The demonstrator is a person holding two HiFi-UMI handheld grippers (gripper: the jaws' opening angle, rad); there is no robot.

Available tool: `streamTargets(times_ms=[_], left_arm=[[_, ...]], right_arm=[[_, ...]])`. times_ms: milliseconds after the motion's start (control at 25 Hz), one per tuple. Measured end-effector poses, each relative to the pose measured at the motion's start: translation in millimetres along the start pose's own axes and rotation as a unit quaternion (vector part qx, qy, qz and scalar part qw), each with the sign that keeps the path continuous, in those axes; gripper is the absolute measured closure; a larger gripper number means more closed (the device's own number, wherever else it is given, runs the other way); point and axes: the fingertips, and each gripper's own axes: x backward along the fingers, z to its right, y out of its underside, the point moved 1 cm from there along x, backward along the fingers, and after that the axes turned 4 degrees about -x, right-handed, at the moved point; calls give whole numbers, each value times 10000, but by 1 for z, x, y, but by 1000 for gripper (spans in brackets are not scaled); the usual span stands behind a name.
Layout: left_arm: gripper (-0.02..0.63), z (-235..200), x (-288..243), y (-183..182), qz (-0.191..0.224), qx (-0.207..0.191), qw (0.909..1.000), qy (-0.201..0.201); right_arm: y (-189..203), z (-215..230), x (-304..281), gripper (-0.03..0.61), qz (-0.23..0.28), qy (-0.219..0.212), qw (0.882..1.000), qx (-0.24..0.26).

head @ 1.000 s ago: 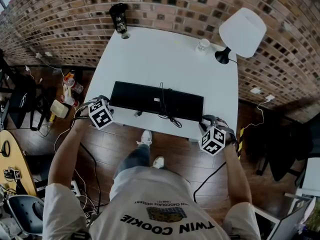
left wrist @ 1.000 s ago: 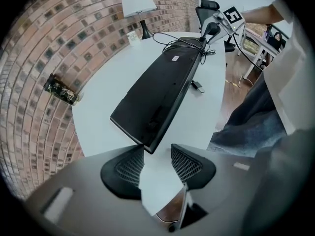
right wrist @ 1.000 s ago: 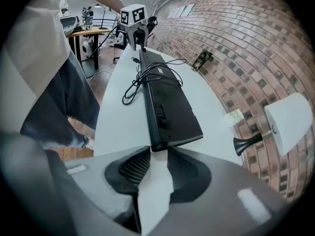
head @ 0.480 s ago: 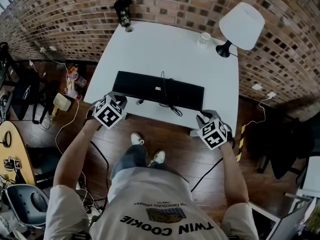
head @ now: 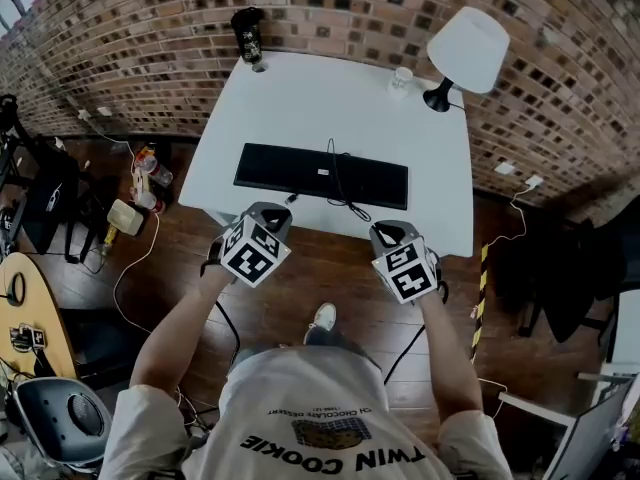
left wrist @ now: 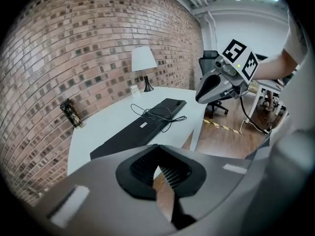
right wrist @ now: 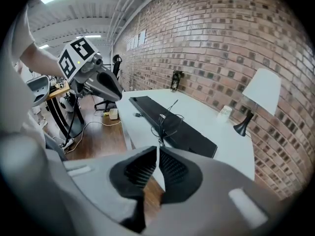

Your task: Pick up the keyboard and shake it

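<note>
Lying flat along the near edge of the tabletop (head: 330, 98), untouched: keyboard (head: 300, 171), loose cable (head: 340, 196) looped across its middle. Hanging short of that edge, over the floor (head: 335, 268): left tongs (left wrist: 157, 167) pressed together and empty; right tongs (right wrist: 158, 154) just closing to a slit, nothing between. Risk of bumping rather than gripping unless reopened. Risk too of the cable whipping toward the cup (head: 401, 81) near the far right corner once shaken.

The keyboard (head: 280, 168) is a long, slim black slab lying flat on the white table (head: 300, 98), untouched. It runs lengthwise along the near edge, set slightly askew to it. Its upper face looks smooth, with a small white label (head: 323, 172) near the middle. Its thin black cable (left wrist: 156, 115) lies in loose loops across that middle and spills onto the tabletop in front.
</note>
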Motion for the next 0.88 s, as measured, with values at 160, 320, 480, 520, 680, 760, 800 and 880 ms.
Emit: streamTargets(times_ms=[160, 320, 480, 520, 680, 760, 800, 880], left_arm=[[607, 22, 24, 2, 333, 85, 9994, -10], [607, 47, 54, -2, 788, 310, 9964, -13], [607, 75, 84, -9, 1280, 591, 9899, 153], [607, 82, 90, -9, 1377, 666, 9880, 198], [607, 103, 108, -5, 1593, 1086, 9808, 288], [607, 110, 115, -2, 1673, 1412, 9754, 240], [607, 113, 119, 0, 1717, 1570, 9724, 194], [607, 118, 124, 2, 1779, 1843, 9666, 123]], right_arm=[[-8, -40, 12, 569, 177, 45, 9995, -248], [-12, -82, 24, 576, 345, 136, 9975, -602], [-22, -123, 42, 577, 688, 119, 9915, -1096], [-25, -132, 46, 577, 776, 112, 9897, -1197], [-26, -159, 62, 577, 1061, 168, 9772, -1833], [-26, -167, 73, 577, 1234, 264, 9647, -2313], [-25, -171, 77, 577, 1305, 329, 9589, -2497], [-24, -180, 82, 577, 1390, 424, 9526, -2674]])
